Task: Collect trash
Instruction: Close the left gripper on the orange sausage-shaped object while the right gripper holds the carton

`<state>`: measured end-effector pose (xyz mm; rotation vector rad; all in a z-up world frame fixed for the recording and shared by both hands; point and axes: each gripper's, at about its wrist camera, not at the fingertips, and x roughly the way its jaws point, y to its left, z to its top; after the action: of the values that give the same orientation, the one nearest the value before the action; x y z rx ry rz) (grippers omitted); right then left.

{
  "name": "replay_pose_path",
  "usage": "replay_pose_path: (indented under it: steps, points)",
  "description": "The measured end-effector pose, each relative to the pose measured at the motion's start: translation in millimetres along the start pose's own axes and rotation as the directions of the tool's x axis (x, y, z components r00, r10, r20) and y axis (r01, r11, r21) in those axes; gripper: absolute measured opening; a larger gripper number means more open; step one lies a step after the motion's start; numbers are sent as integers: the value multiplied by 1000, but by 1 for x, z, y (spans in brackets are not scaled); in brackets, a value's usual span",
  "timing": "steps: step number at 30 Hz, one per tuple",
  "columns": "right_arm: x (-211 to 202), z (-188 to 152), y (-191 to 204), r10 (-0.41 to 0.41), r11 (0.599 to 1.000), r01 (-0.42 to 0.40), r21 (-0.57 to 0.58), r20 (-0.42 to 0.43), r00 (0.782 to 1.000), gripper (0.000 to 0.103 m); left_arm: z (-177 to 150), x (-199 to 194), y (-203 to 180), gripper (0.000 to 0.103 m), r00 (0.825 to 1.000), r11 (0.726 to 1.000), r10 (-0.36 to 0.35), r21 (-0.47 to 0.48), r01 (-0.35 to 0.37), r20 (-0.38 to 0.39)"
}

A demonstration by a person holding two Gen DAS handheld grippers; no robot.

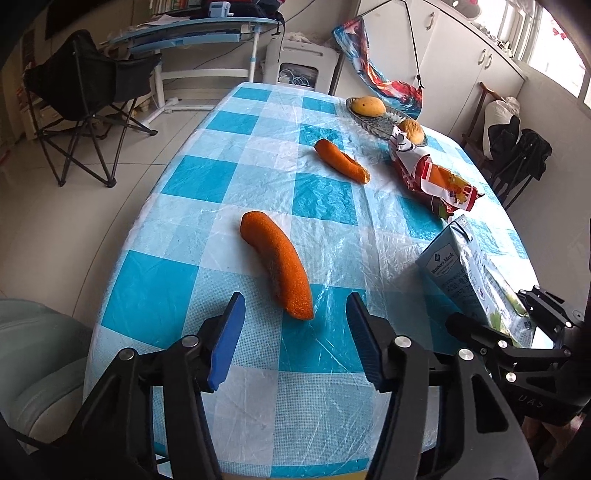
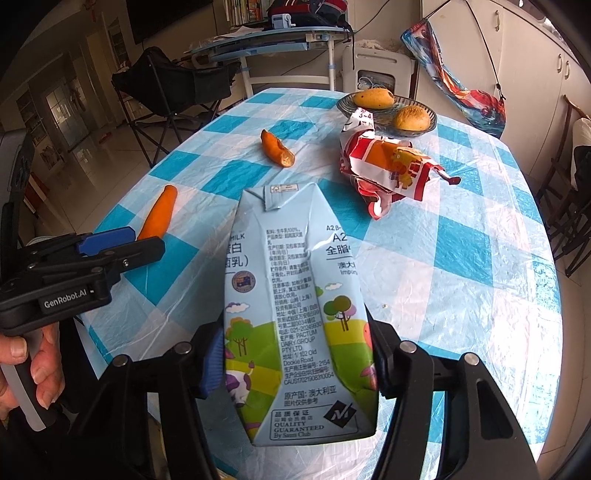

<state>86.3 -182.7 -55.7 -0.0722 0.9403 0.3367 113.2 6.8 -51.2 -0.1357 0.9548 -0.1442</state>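
My left gripper [image 1: 295,314] is open, its blue pads either side of the near end of an orange peel strip [image 1: 277,266] on the checked tablecloth; the left gripper also shows in the right wrist view [image 2: 110,236]. My right gripper [image 2: 295,354] is shut on a pale blue milk carton [image 2: 295,314], held above the table; the carton also shows in the left wrist view [image 1: 476,273]. A second orange peel strip [image 1: 341,160] lies farther back. A crumpled red and white snack wrapper [image 2: 391,170] lies near the bowl.
A glass bowl [image 2: 424,129] with two yellow fruits stands at the far right of the table [image 1: 321,376]. A black folding chair [image 1: 85,96] and a blue desk [image 1: 192,33] stand beyond it. White cabinets [image 1: 458,62] line the right wall.
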Motion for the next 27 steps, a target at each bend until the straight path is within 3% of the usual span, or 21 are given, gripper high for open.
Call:
replay_pose_path:
  steps: [3, 7, 12, 20, 23, 27]
  points:
    - [1, 0, 0, -4, 1000, 4, 1, -2, 1000, 60, 0, 0, 3, 55, 1000, 1000, -7, -22, 7, -2]
    - [-4, 1, -3, -2, 1000, 2, 14, 17, 1000, 62, 0, -1, 8, 69, 1000, 998, 1, -61, 0, 9]
    - [-7, 1, -4, -5, 1000, 4, 17, 23, 1000, 69, 1, -1, 13, 71, 1000, 997, 9, -80, -8, 18]
    - [2, -2, -5, -7, 1000, 7, 15, -17, 1000, 70, -3, 0, 1, 72, 998, 998, 61, 15, -61, 1]
    - [2, -1, -3, 2, 1000, -1, 11, -16, 1000, 70, 0, 0, 7, 72, 994, 994, 108, -10, -108, 18]
    - [3, -1, -1, 3, 1000, -3, 2, -14, 1000, 70, 6, 1, 20, 72, 994, 992, 104, -73, -101, 41]
